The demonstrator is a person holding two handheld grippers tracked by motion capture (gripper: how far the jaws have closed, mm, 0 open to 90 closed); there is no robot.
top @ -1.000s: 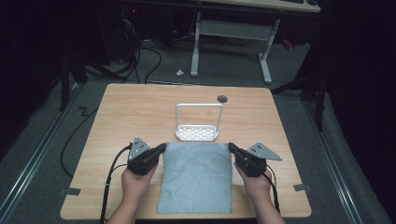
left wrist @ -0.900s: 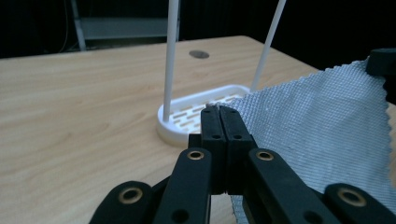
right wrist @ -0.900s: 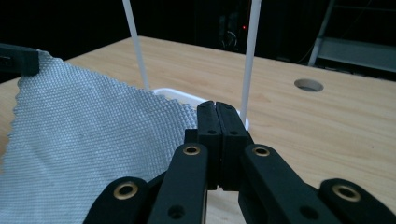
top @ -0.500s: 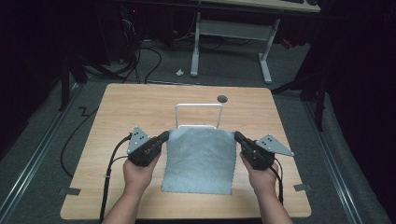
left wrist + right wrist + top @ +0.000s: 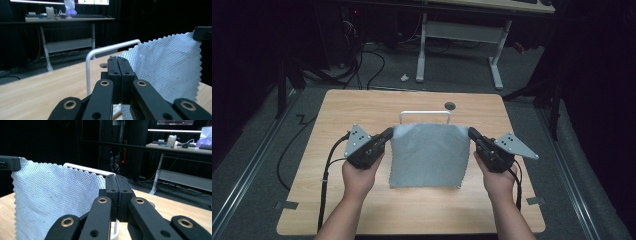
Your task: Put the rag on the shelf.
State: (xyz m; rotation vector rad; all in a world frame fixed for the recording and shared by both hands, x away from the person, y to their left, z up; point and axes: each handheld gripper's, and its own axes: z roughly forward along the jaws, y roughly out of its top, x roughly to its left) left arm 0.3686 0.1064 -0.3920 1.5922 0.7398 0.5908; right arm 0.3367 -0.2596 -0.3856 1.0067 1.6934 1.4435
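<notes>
Cloth: pale grey-blue woven cloth with zigzag-cut edges [image 5: 429, 155], lifted by its two top corners and hanging just on my side of the white metal bar rack [image 5: 424, 113]. Its top edge sits about level with the rack's top bar, with the bar peeking out above it.

Left tongs: my left gripper [image 5: 388, 134] is clenched on the cloth's top left corner, just left of the rack. In the left gripper view its black jaws are pressed flat together with the fabric fanning out beside them [image 5: 165, 67].

Right tongs: my right gripper [image 5: 472, 133] is clamped on the top right corner, just right of the rack, jaws tight, cloth spreading off to the side [image 5: 50, 195].

Rack: stands upright on the light wooden table [image 5: 362, 105], about mid-table, behind the cloth. Its base is covered by the fabric from above, so I can't really tell if the cloth's bottom edge touches it.

Round hole: small dark round grommet [image 5: 450, 105] in the tabletop, just beyond the rack.
</notes>
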